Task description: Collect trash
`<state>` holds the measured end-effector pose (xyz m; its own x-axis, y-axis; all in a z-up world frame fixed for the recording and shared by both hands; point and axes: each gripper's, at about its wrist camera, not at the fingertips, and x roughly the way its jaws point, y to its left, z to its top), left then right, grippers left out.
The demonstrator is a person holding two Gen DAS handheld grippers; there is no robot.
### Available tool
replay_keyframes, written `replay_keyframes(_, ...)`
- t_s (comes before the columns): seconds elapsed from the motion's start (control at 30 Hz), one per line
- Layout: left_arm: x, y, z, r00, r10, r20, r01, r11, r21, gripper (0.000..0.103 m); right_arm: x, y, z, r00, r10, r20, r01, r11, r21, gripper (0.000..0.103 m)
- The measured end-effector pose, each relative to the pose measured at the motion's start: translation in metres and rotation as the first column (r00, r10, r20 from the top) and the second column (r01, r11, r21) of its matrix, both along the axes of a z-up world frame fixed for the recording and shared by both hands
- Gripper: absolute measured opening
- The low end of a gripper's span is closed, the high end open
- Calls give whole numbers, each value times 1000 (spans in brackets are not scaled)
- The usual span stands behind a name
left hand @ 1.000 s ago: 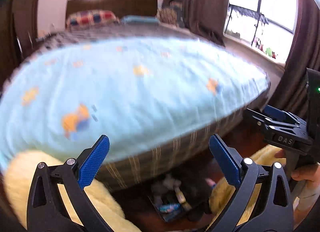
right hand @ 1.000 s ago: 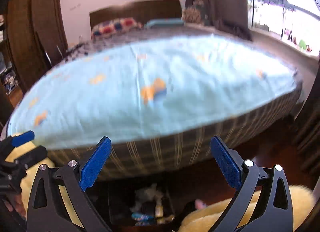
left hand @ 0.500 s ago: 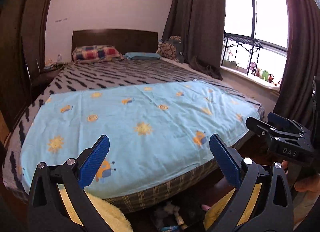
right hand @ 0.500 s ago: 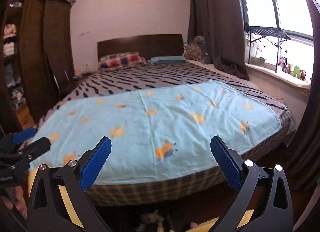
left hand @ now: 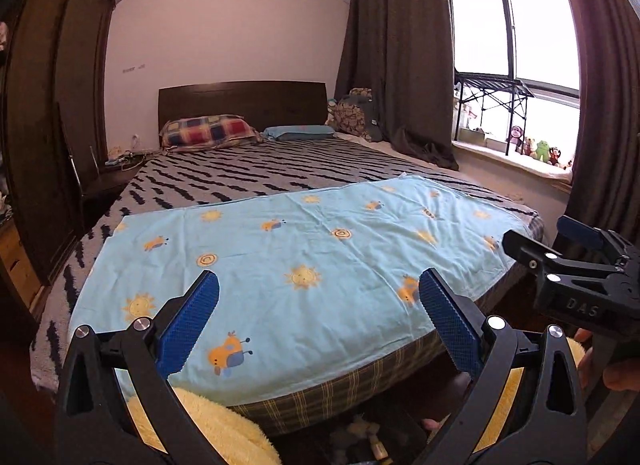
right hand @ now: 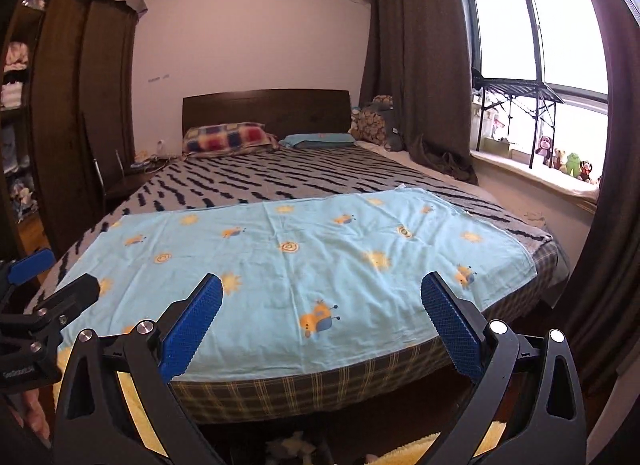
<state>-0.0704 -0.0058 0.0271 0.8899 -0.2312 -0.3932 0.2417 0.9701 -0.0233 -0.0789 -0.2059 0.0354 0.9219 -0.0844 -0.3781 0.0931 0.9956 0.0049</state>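
Trash (left hand: 368, 441) lies below bed (left hand: 304, 397); both grippers empty, fingers apart

A light-blue sheet (left hand: 304, 257) with orange suns covers a grey, black-striped blanket (left hand: 248, 177); the pillow (left hand: 208, 131) is checked.

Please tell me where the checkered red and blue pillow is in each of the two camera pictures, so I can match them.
Left wrist view: the checkered pillow lies at the head of the bed, left of centre, under the dark headboard.
Right wrist view: the checkered pillow is again at the head of the bed, left of centre.
Shared landmark: the small blue pillow lies just to its right in both views.
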Motion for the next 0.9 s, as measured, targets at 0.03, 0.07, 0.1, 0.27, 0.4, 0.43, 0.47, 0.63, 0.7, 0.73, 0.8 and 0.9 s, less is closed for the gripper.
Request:
replay_keyframes(0.03,0,0,-1,1000,1,-2,-1,1000,0,95,2,0,-2,1000,-9,-8,9,1000,-4,100)
replay_keyframes(0.07,1,1,-2,1000,6,-3,-6,1000,0,95,3,0,-3,1000,-14,-13,14,1000,-3,100)
replay_keyframes(0.1,2,2,-3,1000,11,-5,-11,1000,-1,95,5,-1,-4,1000,-15,-18,15,1000,0,100)
replay_keyframes(0.27,2,3,-7,1000,20,-14,-20,1000,-1,95,4,0,-8,1000,-8,-22,8,1000,5,100)
replay_keyframes(0.4,1,1,-7,1000,10,-15,-10,1000,-5,95,2,0,-8,1000,-7,-16,7,1000,15,100)
replay_keyframes(0.43,0,0,-7,1000,9,-16,-9,1000,-5,95,2,-1,-8,1000,-10,-14,10,1000,18,100)
replay_keyframes(0.47,0,1,-7,1000,10,-16,-10,1000,-6,95,2,-1,-8,1000,-12,-13,12,1000,20,100)
replay_keyframes(0.63,1,3,-7,1000,20,-12,-20,1000,-15,95,2,-2,-9,1000,-13,-12,13,1000,26,100)
replay_keyframes(0.7,0,4,-6,1000,21,-11,-22,1000,-18,95,2,-2,-8,1000,-13,-11,13,1000,23,100)
replay_keyframes(0.73,1,4,-6,1000,21,-11,-21,1000,-17,95,2,-2,-9,1000,-11,-12,11,1000,22,100)
replay_keyframes(0.8,0,4,-6,1000,20,-8,-20,1000,-19,95,3,-3,-8,1000,-7,-14,8,1000,23,100)
replay_keyframes(0.9,0,4,-6,1000,19,-7,-19,1000,-20,95,2,-3,-9,1000,-3,-12,4,1000,26,100)
